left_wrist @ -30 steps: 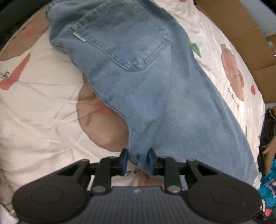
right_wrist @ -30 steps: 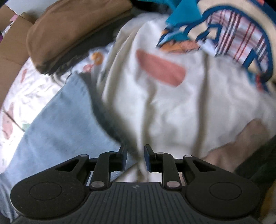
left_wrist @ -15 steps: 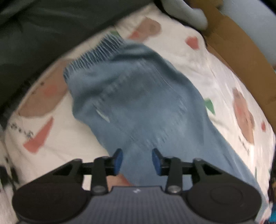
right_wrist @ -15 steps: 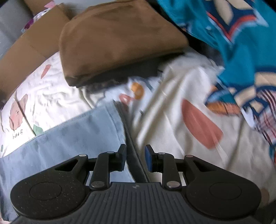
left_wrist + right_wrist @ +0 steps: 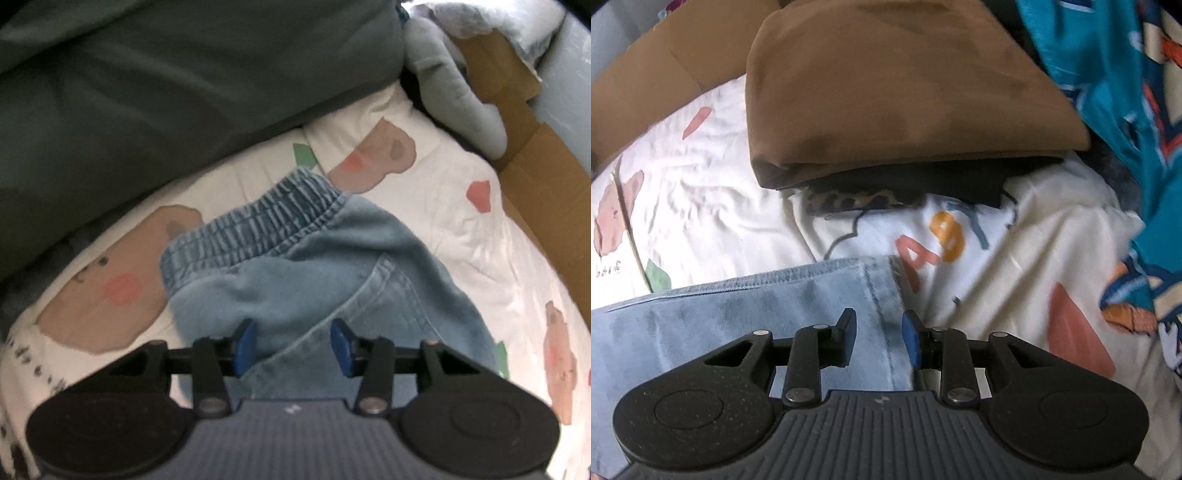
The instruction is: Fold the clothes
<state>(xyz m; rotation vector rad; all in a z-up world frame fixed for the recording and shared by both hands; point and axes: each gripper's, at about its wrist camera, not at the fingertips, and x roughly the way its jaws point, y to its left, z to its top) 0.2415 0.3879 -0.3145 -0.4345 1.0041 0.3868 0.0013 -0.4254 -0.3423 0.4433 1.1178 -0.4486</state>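
Left wrist view, left claw released above jeans, right claw just spreading, straddling their hem

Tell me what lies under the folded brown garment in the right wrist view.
Under the brown garment lies a black fabric layer, then a strip of leopard-print cloth, all on the printed sheet. How far these layers reach back is covered.
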